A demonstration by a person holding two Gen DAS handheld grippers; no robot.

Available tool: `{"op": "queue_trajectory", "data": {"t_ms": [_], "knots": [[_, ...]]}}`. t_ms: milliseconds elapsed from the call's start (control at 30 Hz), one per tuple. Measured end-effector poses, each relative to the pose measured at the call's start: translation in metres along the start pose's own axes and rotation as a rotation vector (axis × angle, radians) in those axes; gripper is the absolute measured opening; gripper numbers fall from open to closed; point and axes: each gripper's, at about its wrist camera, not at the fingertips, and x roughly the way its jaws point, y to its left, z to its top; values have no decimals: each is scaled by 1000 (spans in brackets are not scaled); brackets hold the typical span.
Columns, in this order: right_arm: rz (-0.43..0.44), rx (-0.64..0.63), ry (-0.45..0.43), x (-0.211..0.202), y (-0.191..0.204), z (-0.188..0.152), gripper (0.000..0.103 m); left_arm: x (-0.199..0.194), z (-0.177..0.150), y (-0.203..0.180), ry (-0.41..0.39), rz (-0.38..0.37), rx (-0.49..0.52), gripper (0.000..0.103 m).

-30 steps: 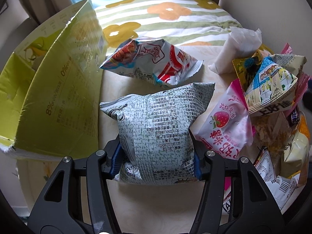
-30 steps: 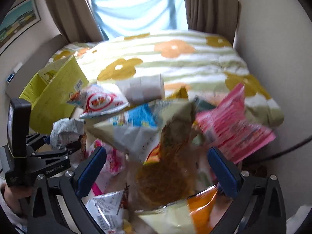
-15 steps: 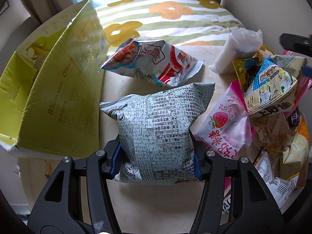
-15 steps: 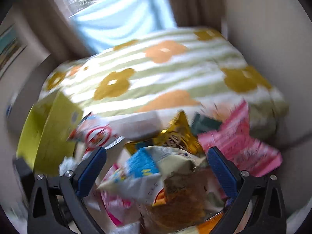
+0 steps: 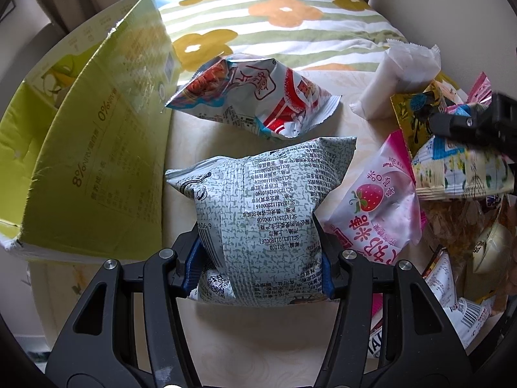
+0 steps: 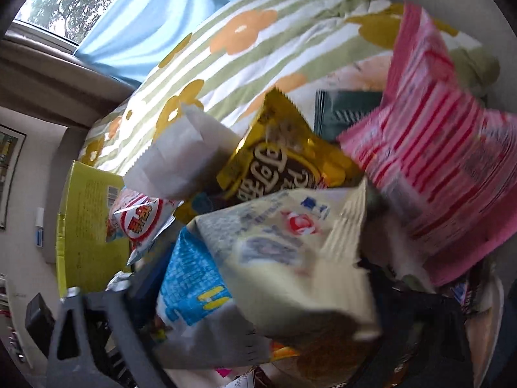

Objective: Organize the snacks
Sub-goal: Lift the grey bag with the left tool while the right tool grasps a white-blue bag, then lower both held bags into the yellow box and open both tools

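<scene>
Already the left hand-held gripper [image 5: 258,258] clenches the grey-green crackle-print snack bag [image 5: 258,213] above the table [image 5: 252,339]; the open yellow-green cardboard box [image 5: 87,168] lies immediately left (right hand-held gripper's state: cannot tell).

A quilt [image 5: 290,29] with green stripes and orange and yellow flowers lay behind the beige table [image 5: 258,339]. A light blue curtain [image 6: 155,22] hung at the window [image 6: 58,0], and a framed picture [image 6: 8,174] was on the wall
</scene>
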Motion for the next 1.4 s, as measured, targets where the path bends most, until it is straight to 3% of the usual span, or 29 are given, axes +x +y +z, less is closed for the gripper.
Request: {"op": "queue_trajectory", "data": {"t_ms": [200,500,733,900,1167,1400], "knots": [[32,-13,-32,-13,1,-3,70,-6,3,-1,-19,7,11,52],[61,-78,-97,-48,24,-6,69,-50,10,4,-82,-24,13,52],[55,-215,-174,-88,79,-8,69,-112,30,38,-212,-69,-4,52],[85,-291,-218,-101,133,-10,69,-141,50,92,-251,-196,-57,52],[141,-355,-259,-86,234,-23,69,-171,74,183,-331,-153,-46,52],[181,-418,-220,-38,307,-30,69,-149,88,273,-295,-84,-75,52]]}}
